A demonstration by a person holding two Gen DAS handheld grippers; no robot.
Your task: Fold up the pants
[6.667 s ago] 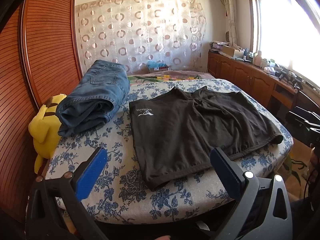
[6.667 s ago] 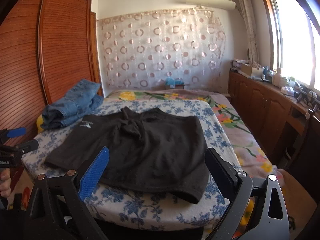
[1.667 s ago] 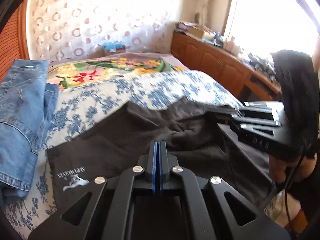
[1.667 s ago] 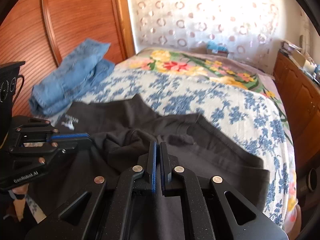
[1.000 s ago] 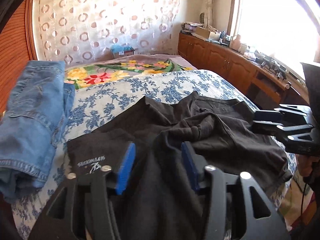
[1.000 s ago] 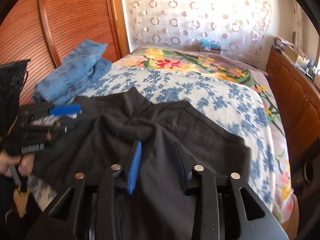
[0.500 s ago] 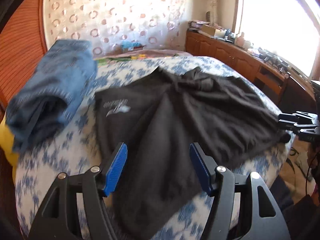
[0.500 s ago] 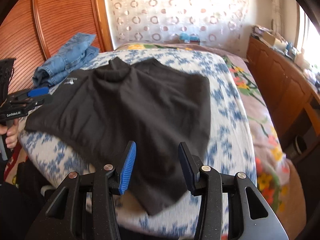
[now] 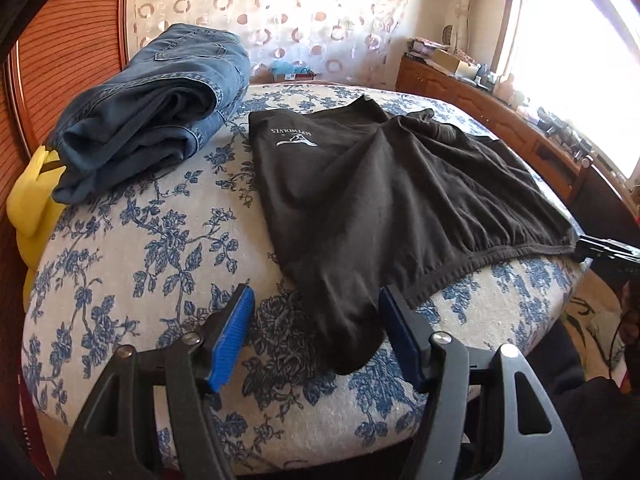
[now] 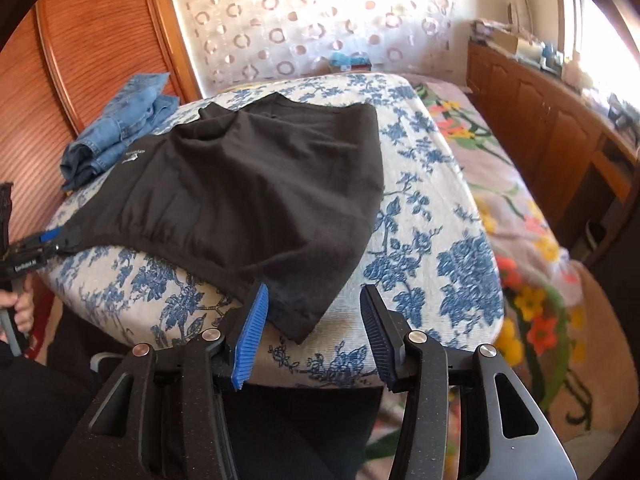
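Note:
Black pants [image 9: 380, 196] with a white logo lie spread on the blue-flowered bed [image 9: 140, 248], waistband toward me. My left gripper [image 9: 316, 332] is open, its jaws either side of the near left waistband corner, not gripping. In the right wrist view the same pants [image 10: 248, 184] lie flat, and my right gripper [image 10: 312, 328] is open just short of the near right waistband corner. The left gripper shows in the right wrist view [image 10: 44, 240] at the far corner, and the right gripper shows in the left wrist view [image 9: 608, 248].
Folded blue jeans [image 9: 152, 100] lie at the bed's back left, over a yellow plush toy [image 9: 32, 200]. A wooden wardrobe [image 10: 80, 60] stands on the left, a wooden cabinet [image 10: 552, 120] under the window on the right. A second flowered cover [image 10: 500, 184] lies right of the bed.
Both grippers let go of the pants about a second ago and pulled back to the near edge. The pants now lie spread flat, and the jaws have opened wider.

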